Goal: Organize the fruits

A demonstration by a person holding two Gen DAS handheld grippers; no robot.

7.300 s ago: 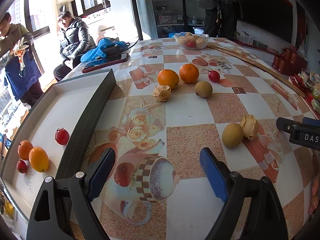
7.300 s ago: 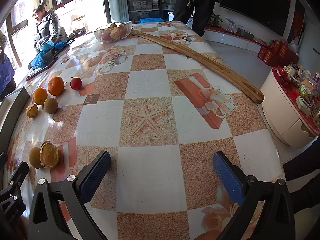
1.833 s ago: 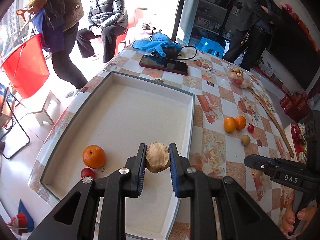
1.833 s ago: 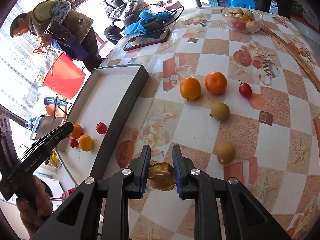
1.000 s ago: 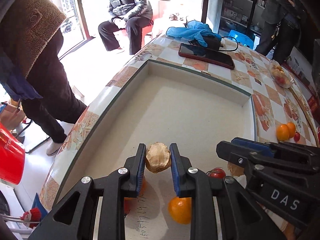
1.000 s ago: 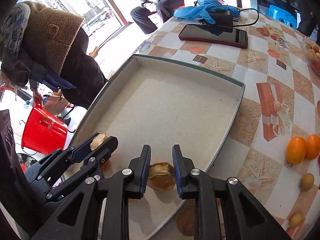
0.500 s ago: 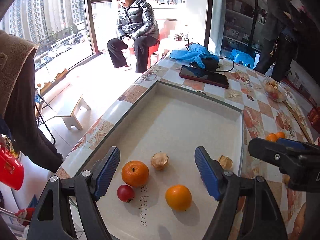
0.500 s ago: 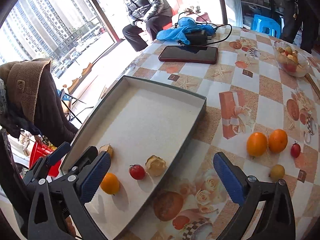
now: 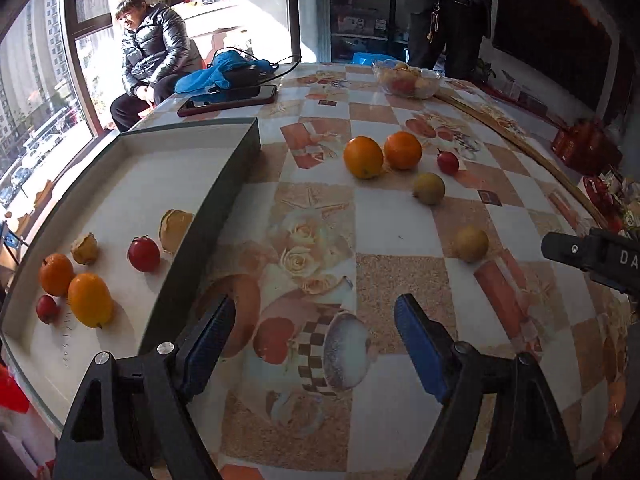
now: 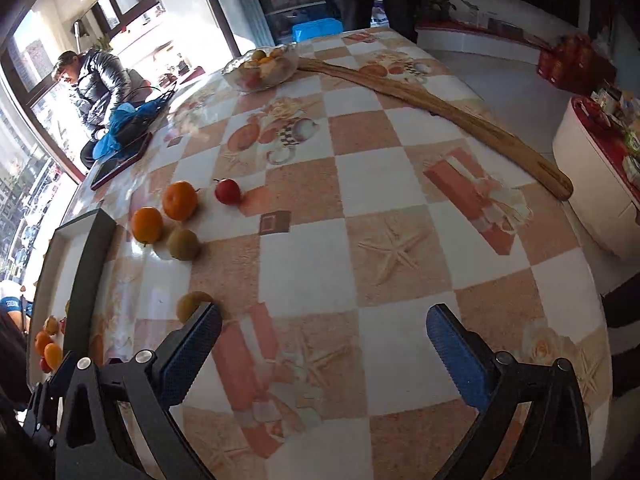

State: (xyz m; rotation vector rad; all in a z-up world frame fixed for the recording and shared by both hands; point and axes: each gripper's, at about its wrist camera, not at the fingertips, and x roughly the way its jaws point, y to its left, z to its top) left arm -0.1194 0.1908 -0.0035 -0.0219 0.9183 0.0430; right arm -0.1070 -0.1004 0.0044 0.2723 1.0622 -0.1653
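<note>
The dark-walled tray [image 9: 224,184] at the left holds two oranges [image 9: 90,300], two red fruits [image 9: 143,254] and two tan husked fruits [image 9: 174,222]. On the checked table lie two oranges [image 9: 363,157], a red fruit [image 9: 447,162] and two yellow-brown fruits [image 9: 429,188]. My left gripper [image 9: 314,308] hangs over the tablecloth just right of the tray, its jaws opening with nothing between them. My right gripper [image 10: 324,314] is open and empty over the table's middle. Its left finger covers part of the nearer yellow-brown fruit [image 10: 192,304].
At the far end stand a glass bowl of fruit [image 9: 408,80], a phone [image 9: 228,100] and a blue cloth [image 9: 224,72]. A long wooden stick [image 10: 440,112] lies along the right edge. One person sits by the window [image 9: 152,56]; another stands behind the table [image 9: 448,8].
A second ago each gripper was shut on a husked fruit over the tray. Both let go, leaving the fruits in the tray. Both grippers have since swung right, over the table.
</note>
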